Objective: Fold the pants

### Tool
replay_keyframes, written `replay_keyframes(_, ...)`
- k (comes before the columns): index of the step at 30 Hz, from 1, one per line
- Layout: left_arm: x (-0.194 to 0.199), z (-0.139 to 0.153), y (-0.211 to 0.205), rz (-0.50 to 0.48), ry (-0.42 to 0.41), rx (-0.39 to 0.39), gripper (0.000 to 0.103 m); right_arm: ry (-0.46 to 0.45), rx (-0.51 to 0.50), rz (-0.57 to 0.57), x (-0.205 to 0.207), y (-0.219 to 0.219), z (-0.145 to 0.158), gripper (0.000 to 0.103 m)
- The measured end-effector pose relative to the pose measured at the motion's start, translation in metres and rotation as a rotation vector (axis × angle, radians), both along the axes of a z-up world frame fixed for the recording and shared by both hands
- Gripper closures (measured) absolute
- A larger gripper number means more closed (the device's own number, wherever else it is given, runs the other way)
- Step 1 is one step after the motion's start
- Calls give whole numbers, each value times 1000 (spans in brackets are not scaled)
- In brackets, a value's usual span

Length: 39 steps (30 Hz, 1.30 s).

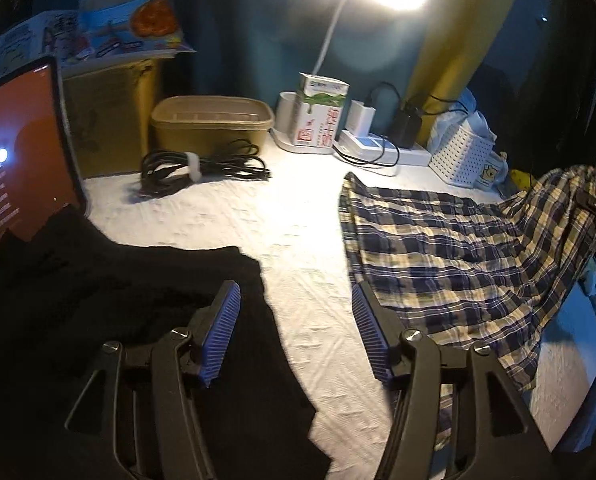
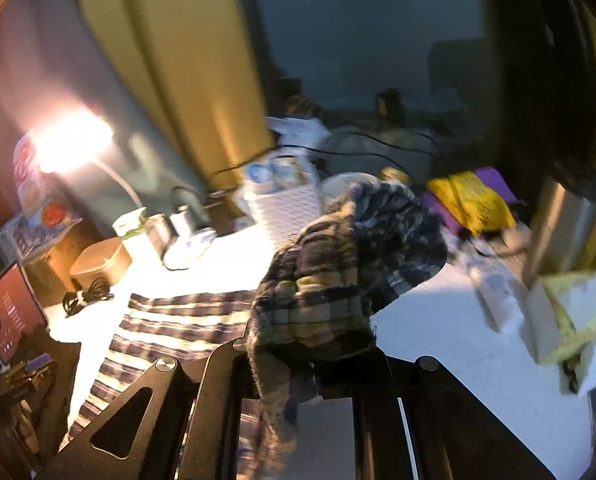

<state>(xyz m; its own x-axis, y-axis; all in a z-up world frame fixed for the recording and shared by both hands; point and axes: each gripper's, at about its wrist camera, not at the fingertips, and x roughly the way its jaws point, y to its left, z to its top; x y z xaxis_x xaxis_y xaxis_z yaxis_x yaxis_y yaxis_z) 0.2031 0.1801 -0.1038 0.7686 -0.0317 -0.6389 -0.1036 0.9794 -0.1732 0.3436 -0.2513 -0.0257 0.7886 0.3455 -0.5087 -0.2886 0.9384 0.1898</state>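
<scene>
Between the blue pads of the left gripper (image 1: 296,336), at the lower centre, nothing is held; the jaws stand apart. The right gripper (image 2: 314,364) is clamped on one end of the plaid pants (image 1: 458,256), which is lifted while the rest lies on the white cloth (image 1: 234,216). The raised end should be carried across evenly, and the free edge pinned flat.

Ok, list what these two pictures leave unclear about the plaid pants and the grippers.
- Right gripper: its fingertips are buried under bunched plaid pants in the right wrist view.
- Pants' lifted end: motion blur smears it there.
- Pants' far side: runs to the picture's right edge in the left wrist view.
- Left gripper: open, clearly empty.
</scene>
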Motion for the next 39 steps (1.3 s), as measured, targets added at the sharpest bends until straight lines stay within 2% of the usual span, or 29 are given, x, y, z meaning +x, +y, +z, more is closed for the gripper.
replay_keyframes(8, -25, -3, 41, 42, -12, -36, 44, 4, -77, 128, -2, 89, -2, 91)
replay_keyframes(14, -42, -8, 63, 65, -5, -53, 44, 60, -116, 223, 7, 157, -24, 92)
replay_keyframes(18, -52, -9, 74, 79, -5, -62, 44, 84, -157, 308, 1, 208, -41, 92)
replay_keyframes(22, -59, -9, 81, 83, -10, -65, 44, 112, -201, 358, -6, 240, -55, 92)
replay_keyframes(28, -64, -8, 77, 63, -12, -65, 44, 170, -240, 382, -10, 257, -73, 90)
replay_keyframes(39, -56, 10, 42, -15, -40, -35, 44, 174, -238, 438, -32, 245, -70, 85)
